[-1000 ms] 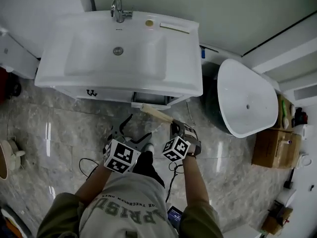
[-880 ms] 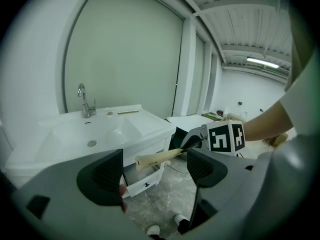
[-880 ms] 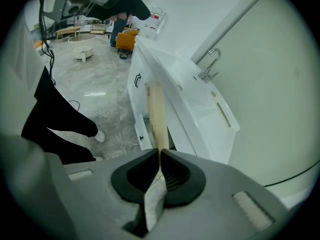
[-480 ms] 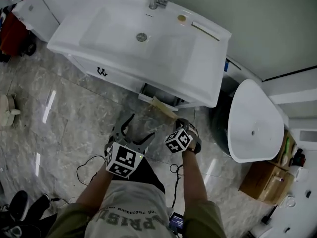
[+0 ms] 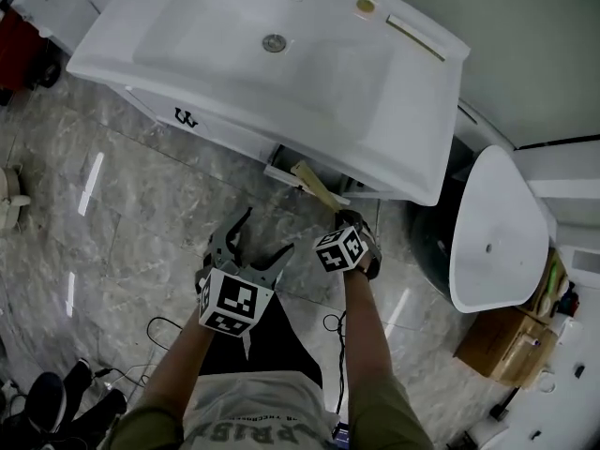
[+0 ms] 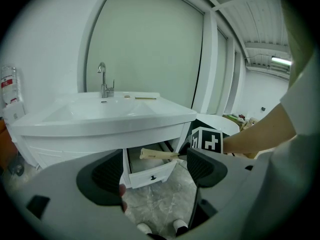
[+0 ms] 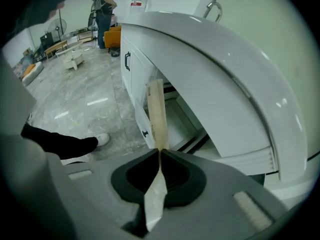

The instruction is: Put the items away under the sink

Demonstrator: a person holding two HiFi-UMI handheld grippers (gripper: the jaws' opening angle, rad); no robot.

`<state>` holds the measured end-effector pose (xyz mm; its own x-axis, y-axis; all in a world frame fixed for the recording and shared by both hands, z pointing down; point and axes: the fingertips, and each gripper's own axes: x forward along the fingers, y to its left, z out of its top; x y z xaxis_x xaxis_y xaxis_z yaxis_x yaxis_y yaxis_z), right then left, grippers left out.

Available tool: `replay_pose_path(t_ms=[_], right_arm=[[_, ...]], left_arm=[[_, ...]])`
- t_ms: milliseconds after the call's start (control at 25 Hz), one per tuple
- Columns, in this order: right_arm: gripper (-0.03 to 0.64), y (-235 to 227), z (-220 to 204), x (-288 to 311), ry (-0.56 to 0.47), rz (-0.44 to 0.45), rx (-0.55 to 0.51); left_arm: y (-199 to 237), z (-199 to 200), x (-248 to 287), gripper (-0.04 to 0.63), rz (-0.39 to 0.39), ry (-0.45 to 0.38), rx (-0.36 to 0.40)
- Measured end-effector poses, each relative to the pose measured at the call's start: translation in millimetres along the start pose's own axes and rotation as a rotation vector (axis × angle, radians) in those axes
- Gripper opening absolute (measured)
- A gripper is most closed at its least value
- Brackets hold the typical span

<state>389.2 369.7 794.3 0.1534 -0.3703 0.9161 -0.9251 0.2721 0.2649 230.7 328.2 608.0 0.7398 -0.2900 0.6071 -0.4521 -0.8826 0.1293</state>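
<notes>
The sink [image 5: 281, 82] overhangs the open drawer [image 6: 150, 173], narrowing access.

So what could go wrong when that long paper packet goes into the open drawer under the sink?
The right tongs pinch the long packet at just one spot, so it might swing or slip out. Its far end points at the open drawer, close under the sink. It may catch on the rim or stick out and jam the drawer. The left tongs are open and empty, so nothing steadies the drawer.
</notes>
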Motion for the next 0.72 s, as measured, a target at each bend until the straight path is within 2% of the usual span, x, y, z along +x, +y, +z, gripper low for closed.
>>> replay_pose_path(t_ms=[160, 720], right_arm=[[0.017, 2.4, 7.8, 29.8, -0.022, 0.013, 0.046], [0.017, -12.3, 34.8, 102.3, -0.077, -0.009, 0.204]], left_arm=[[5.8, -12.2, 20.4, 0.383, -0.011, -0.017, -0.020], [15.2, -49.3, 72.4, 0.383, -0.049, 0.003, 0.015]])
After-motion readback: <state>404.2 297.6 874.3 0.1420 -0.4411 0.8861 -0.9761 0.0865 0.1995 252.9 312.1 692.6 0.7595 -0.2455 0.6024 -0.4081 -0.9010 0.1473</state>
